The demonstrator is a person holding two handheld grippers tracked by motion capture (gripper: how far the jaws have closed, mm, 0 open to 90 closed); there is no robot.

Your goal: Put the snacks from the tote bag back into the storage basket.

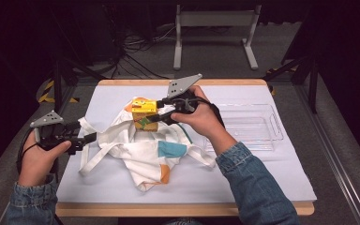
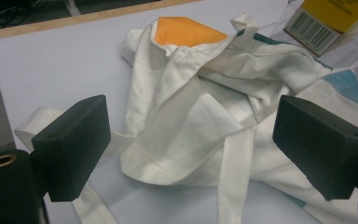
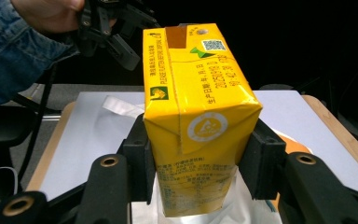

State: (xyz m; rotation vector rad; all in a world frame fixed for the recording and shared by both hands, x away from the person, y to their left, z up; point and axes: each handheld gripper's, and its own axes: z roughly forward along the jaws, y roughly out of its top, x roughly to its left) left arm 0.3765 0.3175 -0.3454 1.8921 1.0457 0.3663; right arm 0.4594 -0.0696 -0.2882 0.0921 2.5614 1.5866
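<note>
A yellow drink carton (image 1: 144, 108) hangs upright just above a crumpled white cloth bag (image 1: 140, 150) with orange and teal patches. My right gripper (image 1: 153, 117) is shut on the carton from the right side. In the right gripper view both black pads press the sides of the carton (image 3: 193, 102), and my right gripper (image 3: 198, 161) holds it above the bag. My left gripper (image 1: 90, 138) stands open at the table's left edge, beside the bag's strap. In the left gripper view my left gripper (image 2: 191, 128) stands with its jaws wide apart, the bag (image 2: 191, 116) lying just ahead of them.
A clear plastic tray (image 1: 262, 136) lies on the white table cover (image 1: 243, 173) at the right. The bag's straps (image 1: 91, 157) trail toward the left edge. A metal stand (image 1: 215, 18) rises on the floor behind the table.
</note>
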